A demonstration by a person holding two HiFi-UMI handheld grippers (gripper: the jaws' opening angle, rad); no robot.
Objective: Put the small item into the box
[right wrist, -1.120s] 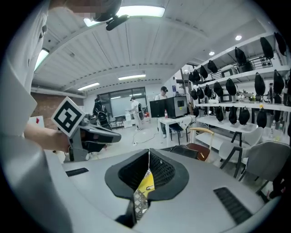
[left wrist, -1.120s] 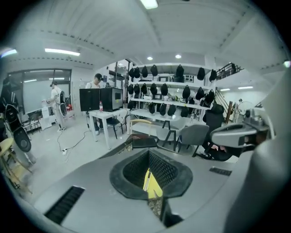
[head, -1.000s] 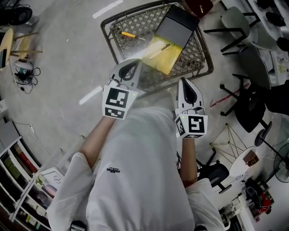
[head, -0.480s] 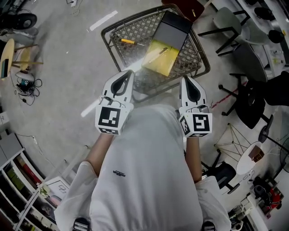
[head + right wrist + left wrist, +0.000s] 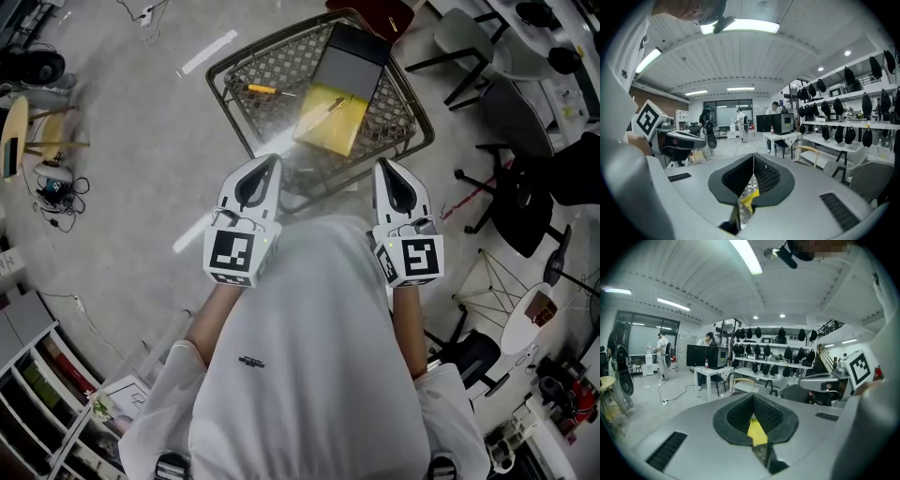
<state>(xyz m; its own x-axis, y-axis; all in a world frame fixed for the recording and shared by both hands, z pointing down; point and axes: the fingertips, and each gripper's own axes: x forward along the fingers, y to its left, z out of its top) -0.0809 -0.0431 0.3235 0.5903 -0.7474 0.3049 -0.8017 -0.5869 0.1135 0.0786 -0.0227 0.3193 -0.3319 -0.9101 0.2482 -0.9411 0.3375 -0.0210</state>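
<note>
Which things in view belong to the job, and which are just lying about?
Job: open yellow box, orange small item, mesh table, left tool, right tool, both shut.
Lying about: grey chair, floor cables, shelves.

Probably a lab: shelves (image 5: 768,363) of black gear (image 5: 787,354), desks (image 5: 710,373), office chairs (image 5: 523,202).

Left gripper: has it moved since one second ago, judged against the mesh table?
Yes. The left gripper has drawn back toward the person: earlier its tip overlapped the mesh table near the yellow box; now it sits at the table's near edge.
</note>
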